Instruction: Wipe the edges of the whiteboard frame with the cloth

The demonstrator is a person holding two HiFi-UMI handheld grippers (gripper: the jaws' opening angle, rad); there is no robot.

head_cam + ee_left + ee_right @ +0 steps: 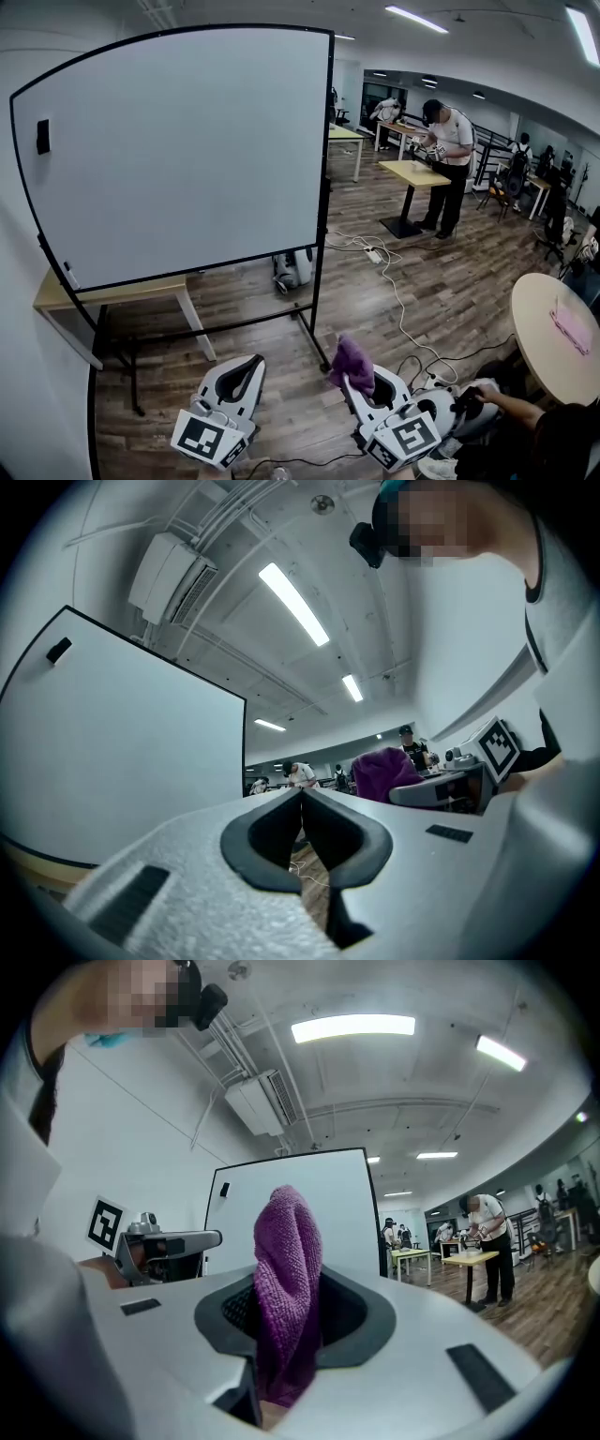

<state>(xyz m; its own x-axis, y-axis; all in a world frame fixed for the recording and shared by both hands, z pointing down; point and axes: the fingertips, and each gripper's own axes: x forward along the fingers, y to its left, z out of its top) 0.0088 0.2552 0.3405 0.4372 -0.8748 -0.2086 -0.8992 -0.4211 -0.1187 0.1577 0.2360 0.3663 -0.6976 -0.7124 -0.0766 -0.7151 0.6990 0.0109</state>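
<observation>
A large whiteboard (178, 150) with a thin black frame (326, 141) stands on a wheeled stand in front of me, blank except for a small black eraser (42, 136) at its upper left. My right gripper (361, 380) is held low, short of the board's lower right corner, shut on a purple cloth (351, 364) that sticks up from the jaws (287, 1279). My left gripper (246, 367) is beside it at the left, shut with nothing between its jaws (300, 799). The whiteboard (291, 1213) shows behind the cloth in the right gripper view.
A wooden table (112, 295) stands behind the board at the left. Cables and a power strip (373, 254) lie on the wood floor. A person (450, 164) works at a table behind right. A round table (548, 328) is at my right.
</observation>
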